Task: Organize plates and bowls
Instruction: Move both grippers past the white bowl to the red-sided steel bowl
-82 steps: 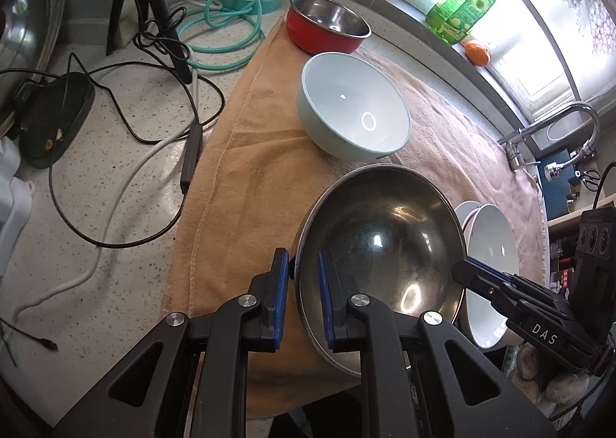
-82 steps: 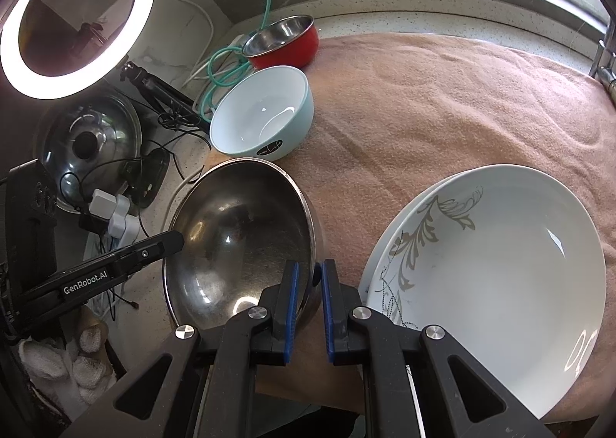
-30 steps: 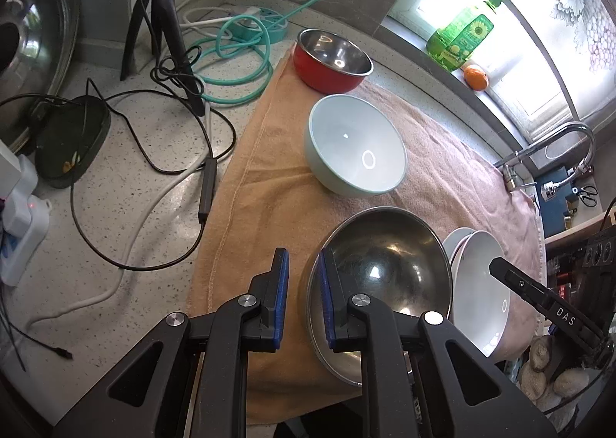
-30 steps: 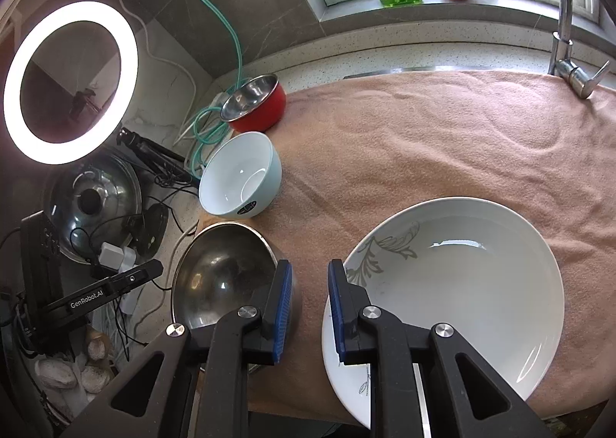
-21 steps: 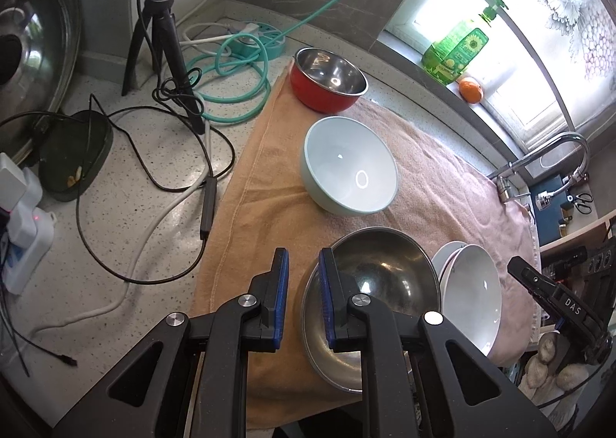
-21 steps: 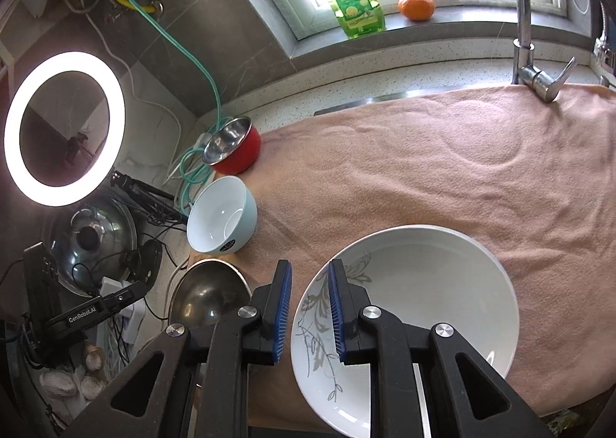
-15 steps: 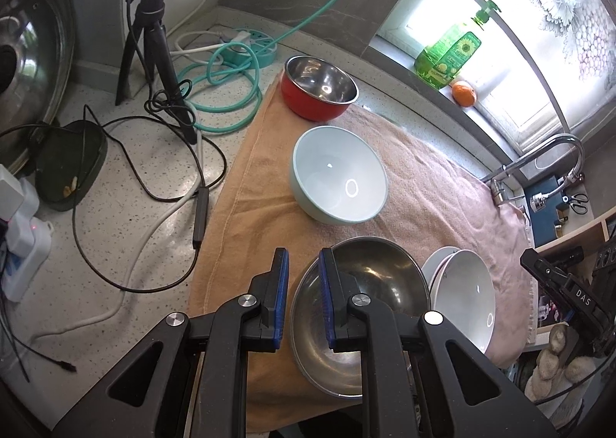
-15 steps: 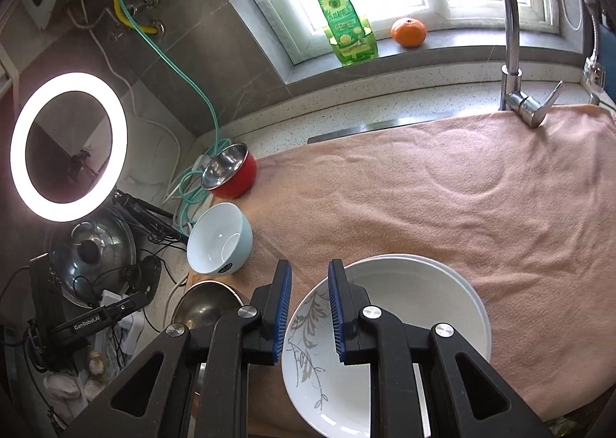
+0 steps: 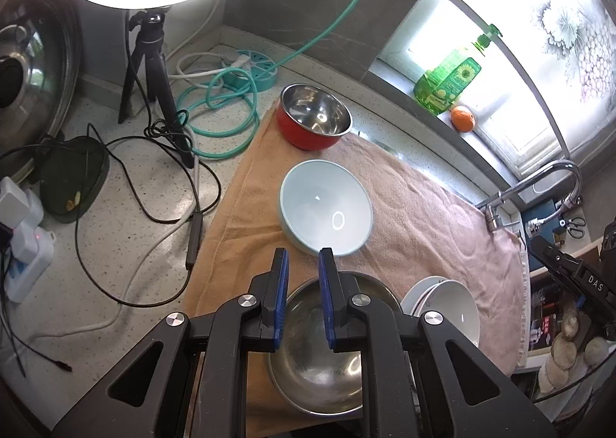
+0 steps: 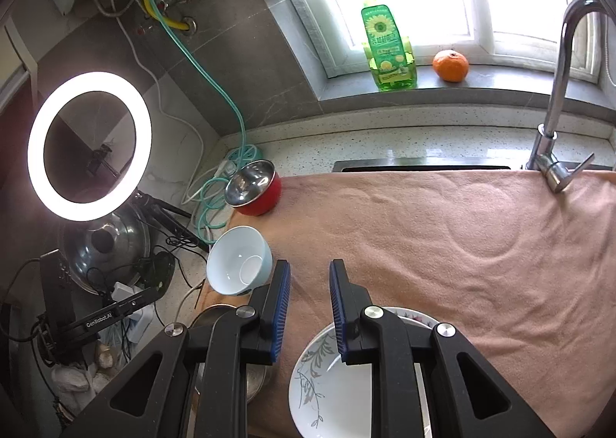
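Left gripper (image 9: 302, 276) and right gripper (image 10: 308, 290): blue pads slightly parted, nothing between them. Below the left lies the steel bowl (image 9: 319, 376); below the right, the stacked white plates (image 10: 331, 384). Both rest on a pink towel (image 10: 442, 245) over a speckled counter (image 9: 115, 207), with a light-blue bowl (image 9: 326, 214) and red bowl (image 9: 313, 122) beyond, a faucet (image 10: 554, 130) and window behind. Compared with a second ago, both cameras sit higher and the dishes appear smaller.
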Available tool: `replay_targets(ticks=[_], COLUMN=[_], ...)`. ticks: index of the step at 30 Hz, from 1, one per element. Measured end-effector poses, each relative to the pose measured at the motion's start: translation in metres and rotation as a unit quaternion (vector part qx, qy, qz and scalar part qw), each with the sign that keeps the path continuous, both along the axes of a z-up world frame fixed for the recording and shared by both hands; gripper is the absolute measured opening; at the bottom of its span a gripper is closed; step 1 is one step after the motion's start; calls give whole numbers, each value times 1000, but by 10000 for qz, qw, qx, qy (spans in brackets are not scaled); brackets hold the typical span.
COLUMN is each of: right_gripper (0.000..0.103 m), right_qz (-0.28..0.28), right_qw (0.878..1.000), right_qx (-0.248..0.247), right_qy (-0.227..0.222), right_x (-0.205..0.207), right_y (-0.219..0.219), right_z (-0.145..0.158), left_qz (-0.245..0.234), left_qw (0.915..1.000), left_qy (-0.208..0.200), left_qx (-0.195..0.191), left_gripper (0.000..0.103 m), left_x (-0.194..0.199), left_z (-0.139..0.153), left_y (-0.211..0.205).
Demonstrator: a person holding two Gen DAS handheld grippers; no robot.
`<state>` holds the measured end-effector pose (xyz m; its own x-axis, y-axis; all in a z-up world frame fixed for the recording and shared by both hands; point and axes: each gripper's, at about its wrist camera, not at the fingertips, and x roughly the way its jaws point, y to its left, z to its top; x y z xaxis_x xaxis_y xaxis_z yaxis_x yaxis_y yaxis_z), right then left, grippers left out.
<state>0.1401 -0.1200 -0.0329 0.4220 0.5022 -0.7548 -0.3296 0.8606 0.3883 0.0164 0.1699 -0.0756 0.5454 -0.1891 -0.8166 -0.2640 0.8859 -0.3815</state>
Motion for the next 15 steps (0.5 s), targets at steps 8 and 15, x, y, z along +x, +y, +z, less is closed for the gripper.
replay_targets(ticks=[8,15], right_gripper=[19,19], right_qz=[685,1066], right_qw=[9976,9940], right_qx=[-20,-80], right_qy=[66,226], right_x=[39,72], right_y=[32,64], right_z=[10,-2], left_qz=[230,305], left_qw=[9997,9995], left_qy=[-7,108], left_qx=[43,26], left_gripper=[14,14], left_x=[18,41], left_z=[7,3], left_y=[-2,-4])
